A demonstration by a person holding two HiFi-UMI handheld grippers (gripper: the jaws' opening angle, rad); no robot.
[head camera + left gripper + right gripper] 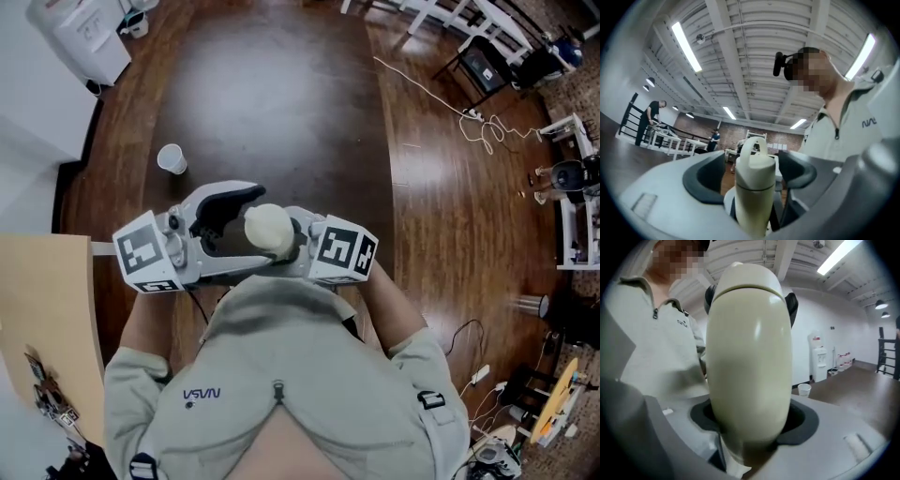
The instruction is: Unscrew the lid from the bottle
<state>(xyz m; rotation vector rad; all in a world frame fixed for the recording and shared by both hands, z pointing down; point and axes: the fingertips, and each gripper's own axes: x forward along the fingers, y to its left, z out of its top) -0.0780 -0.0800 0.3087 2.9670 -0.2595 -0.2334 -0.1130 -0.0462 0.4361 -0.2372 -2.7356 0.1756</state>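
Dark wood floor [281,94] underneath, my right gripper [750,298] is clamped on the bottle [750,362] by my chest, left gripper [751,175] hangs open around the lid [756,161] — a sloppy bite could slip off.

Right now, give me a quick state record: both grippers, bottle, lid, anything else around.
right gripper: shut on the cream bottle, across its body
left gripper: open, pads either side of the lid, not touching it
lid: seated on the bottle, loop handle on top
other: white cup on the wood floor, beyond the grippers
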